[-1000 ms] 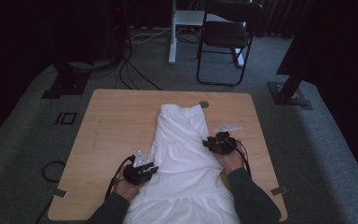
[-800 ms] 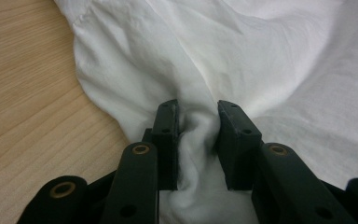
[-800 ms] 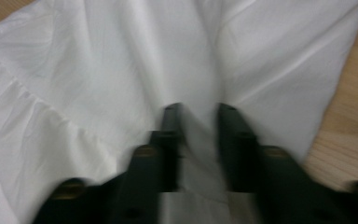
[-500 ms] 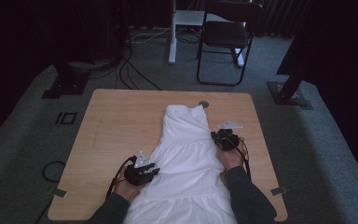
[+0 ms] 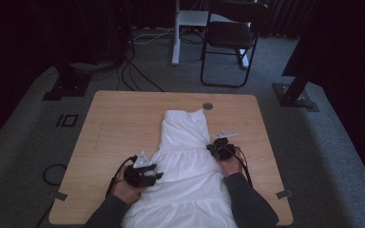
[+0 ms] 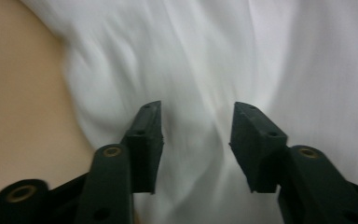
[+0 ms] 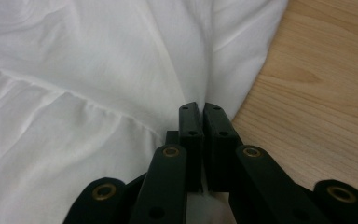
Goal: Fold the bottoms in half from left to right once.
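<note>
A light wood-grain bench (image 5: 119, 128) with rounded corners stands on grey carpet (image 5: 332, 156). A small round grommet (image 5: 207, 106) sits near its far edge. A white tiered dress (image 5: 185, 161) lies flat on it along the middle, narrow end toward the grommet, wide hem spilling over the near edge. The wood to either side is bare

The high view is dim and soft, darkness closing in beyond the light wooden table (image 5: 123, 137). The white pleated cotton garment (image 5: 185, 142) on it is brightest — nearly washed out, blurred in the left gripper view, sharper in the right gripper view.
</note>
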Demonstrator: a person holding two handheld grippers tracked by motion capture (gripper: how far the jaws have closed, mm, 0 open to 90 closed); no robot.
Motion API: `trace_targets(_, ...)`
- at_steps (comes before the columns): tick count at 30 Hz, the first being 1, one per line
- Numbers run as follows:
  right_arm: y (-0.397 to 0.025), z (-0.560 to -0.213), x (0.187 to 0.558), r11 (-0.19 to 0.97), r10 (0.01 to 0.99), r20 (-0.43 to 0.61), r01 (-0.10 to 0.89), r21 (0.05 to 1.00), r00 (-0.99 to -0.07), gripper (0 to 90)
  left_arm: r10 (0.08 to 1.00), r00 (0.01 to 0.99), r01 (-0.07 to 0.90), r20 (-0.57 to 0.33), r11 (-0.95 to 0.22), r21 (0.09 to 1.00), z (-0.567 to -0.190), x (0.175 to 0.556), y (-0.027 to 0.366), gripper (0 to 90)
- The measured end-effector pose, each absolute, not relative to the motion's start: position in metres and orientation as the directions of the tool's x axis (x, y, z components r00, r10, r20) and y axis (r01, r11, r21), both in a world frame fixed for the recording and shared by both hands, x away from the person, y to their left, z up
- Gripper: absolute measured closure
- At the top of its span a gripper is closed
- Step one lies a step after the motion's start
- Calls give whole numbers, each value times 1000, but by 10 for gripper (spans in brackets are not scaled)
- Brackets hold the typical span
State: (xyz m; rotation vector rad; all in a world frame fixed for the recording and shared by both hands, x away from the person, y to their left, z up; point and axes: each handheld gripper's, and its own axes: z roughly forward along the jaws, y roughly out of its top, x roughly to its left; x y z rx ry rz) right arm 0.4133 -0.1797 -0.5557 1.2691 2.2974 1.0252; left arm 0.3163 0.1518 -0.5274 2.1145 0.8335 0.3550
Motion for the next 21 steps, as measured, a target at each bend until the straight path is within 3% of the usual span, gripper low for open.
trace_targets(1,-181,-556,414,340,831,70,603,722,-552,865,710,704,404,1,-402,822,-514,333,147,509)
trace_targets(4,-182,-556,414,334,829,81,606,722,-553,865,742,670,414,9,-384,825,-509,358,136,511)
trace_targets(5,-182,-556,414,331,829,85,607,722,-553,865,761,648,438,21,-395,807,-516,382,122,514)
trace_targets(9,-183,-557,411,331,832,76,601,728,-550,866,764,644,503,38,-460,731,-551,400,106,529)
trace_targets(11,-184,-557,405,339,831,69,600,724,-552,866,756,655,496,-3,-427,756,-558,392,112,540)
trace_targets(18,-193,-552,373,359,811,123,652,668,-572,854,700,714,467,-16,-460,755,-560,351,125,546)
trace_targets(20,-193,-550,369,373,799,138,662,650,-585,822,684,730,450,-10,-469,760,-561,340,128,546)
trace_targets(21,-193,-545,370,401,786,157,686,608,-598,679,682,731,450,-12,-468,761,-561,337,129,547)
